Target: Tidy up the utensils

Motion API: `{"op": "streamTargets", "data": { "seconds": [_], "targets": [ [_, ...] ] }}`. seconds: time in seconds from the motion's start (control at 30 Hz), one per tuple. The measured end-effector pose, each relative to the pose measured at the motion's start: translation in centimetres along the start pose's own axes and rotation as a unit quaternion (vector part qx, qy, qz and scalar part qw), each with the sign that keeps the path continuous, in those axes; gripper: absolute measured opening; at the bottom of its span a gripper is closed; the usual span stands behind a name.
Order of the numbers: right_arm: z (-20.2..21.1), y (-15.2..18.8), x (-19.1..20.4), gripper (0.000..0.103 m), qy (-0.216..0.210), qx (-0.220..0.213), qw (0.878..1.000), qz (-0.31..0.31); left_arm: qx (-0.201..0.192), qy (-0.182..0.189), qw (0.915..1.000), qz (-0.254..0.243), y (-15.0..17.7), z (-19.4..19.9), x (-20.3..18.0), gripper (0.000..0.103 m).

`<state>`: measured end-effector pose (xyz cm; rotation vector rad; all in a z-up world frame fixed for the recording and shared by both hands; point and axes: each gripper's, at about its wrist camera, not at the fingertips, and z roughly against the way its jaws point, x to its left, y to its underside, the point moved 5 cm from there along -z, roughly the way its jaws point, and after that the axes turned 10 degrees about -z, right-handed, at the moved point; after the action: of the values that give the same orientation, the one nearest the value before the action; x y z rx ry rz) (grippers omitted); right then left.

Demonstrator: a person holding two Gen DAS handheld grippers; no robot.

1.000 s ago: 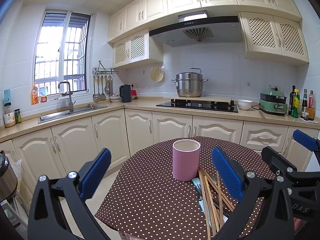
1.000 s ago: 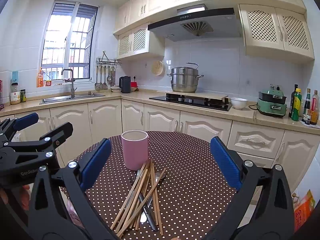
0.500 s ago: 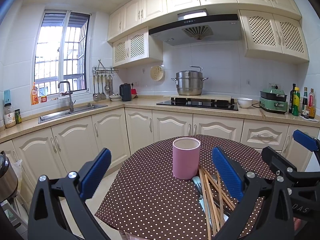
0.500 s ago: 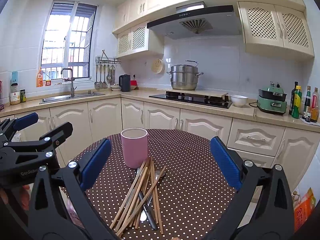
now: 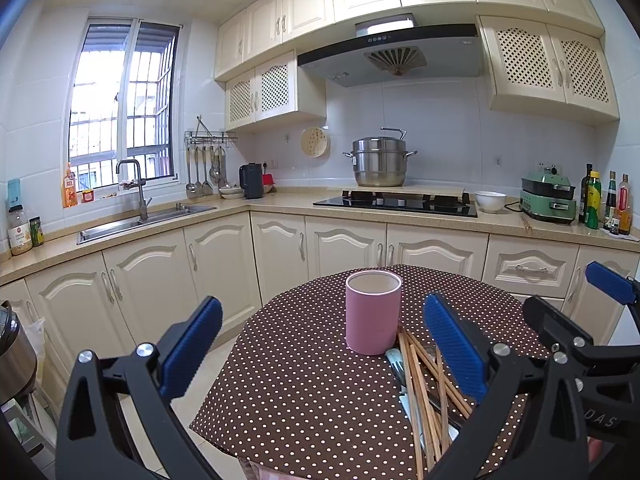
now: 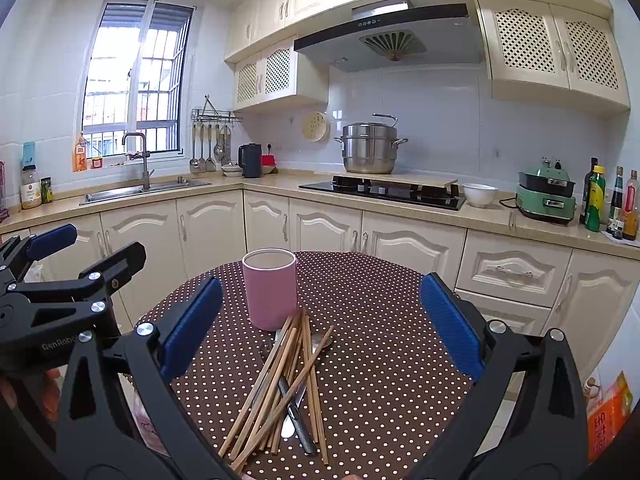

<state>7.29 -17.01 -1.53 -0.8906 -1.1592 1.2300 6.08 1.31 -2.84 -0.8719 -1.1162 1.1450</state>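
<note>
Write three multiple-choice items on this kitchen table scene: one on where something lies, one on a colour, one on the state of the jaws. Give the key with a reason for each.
1. Where does the pile of chopsticks lie?
A. inside the cup
B. on the tablecloth, on the near side of the cup
C. in the sink

2. What colour is the cup?
A. pink
B. green
C. white

3. How do the jaws of the two grippers stand?
A. both shut on chopsticks
B. left open, right shut
C. both open and holding nothing

Key: 1 B, the sticks lie flat on the dotted tablecloth with their far tips near the cup's base. 2 A, its wall is plainly pink. 3 C, the left gripper and the right gripper each show a wide gap with nothing between the blue pads.
</note>
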Motion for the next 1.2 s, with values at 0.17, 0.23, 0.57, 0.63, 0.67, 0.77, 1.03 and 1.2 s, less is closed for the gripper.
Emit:
{"op": "streamTargets", "data": {
  "seconds": [0.17, 0.23, 0.57, 0.63, 0.67, 0.77, 1.03, 1.2],
  "targets": [
    [-0.1, 0.1, 0.0, 0.097, 0.0, 0.003, 1.0, -0.001, 0.002, 0.0, 1.0, -0.001, -0.1, -0.2, -0.1, 0.099],
    [-0.2, 0.1, 0.0, 0.097, 0.001, 0.005, 1.0, -0.002, 0.003, 0.0, 1.0, -0.002, 0.0, -0.2, -0.1, 0.099],
    [-1.1, 1.1, -0.6, 0.097, 0.005, 0.026, 1.0, -0.003, 0.03, 0.0, 0.9995, -0.012, 0.8, -1.4, -0.8, 0.099],
    [-1.6, 1.4, -0.8, 0.097, 0.005, 0.035, 0.999, -0.005, 0.039, 0.003, 0.9991, -0.013, 1.0, -1.8, -1.0, 0.099],
    [-1.8, 1.5, -0.9, 0.097, 0.004, 0.041, 0.999, -0.006, 0.047, 0.006, 0.9988, -0.013, 1.3, -2.2, -1.1, 0.099],
    [-2.7, 2.2, -1.3, 0.097, 0.003, 0.06, 0.998, -0.007, 0.076, 0.018, 0.9968, -0.016, 1.9, -3.5, -1.5, 0.099],
    [-5.5, 4.6, -3.3, 0.097, 0.02, 0.121, 0.992, -0.012, 0.187, 0.079, 0.9791, -0.011, 5.5, -8.1, -2.0, 0.099],
    [-6.9, 6.2, -4.8, 0.097, 0.032, 0.153, 0.988, -0.014, 0.268, 0.138, 0.953, 0.027, 8.7, -10.8, -1.5, 0.099]
  ]
}}
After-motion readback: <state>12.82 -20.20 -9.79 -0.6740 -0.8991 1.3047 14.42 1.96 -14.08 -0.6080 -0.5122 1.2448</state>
